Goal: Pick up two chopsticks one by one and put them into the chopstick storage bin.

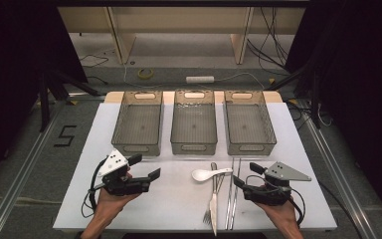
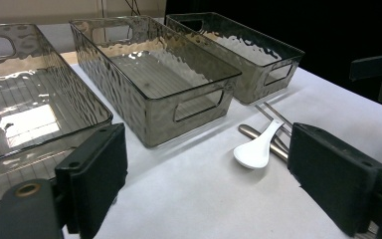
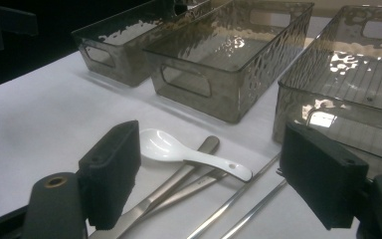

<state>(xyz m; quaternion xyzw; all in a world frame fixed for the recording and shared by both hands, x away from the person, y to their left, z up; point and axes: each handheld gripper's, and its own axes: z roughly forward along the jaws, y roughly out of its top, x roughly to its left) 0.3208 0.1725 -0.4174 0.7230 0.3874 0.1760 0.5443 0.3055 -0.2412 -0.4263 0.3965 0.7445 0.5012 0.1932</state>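
Fork (image 1: 209,211) tines in high view, chopsticks (image 1: 233,194)

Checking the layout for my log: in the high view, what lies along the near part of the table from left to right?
Left gripper, white spoon, fork, knife, chopsticks, right gripper. The fork and knife cross higher up, so their order is taken at the near ends.

High view overhead, tool views low, sharing spoon (image 2: 256,149), seemingly near.

Beyond the white table (image 1: 288,149) — a yellow tape roll (image 1: 145,73) and white power strip (image 1: 200,79) on the floor.
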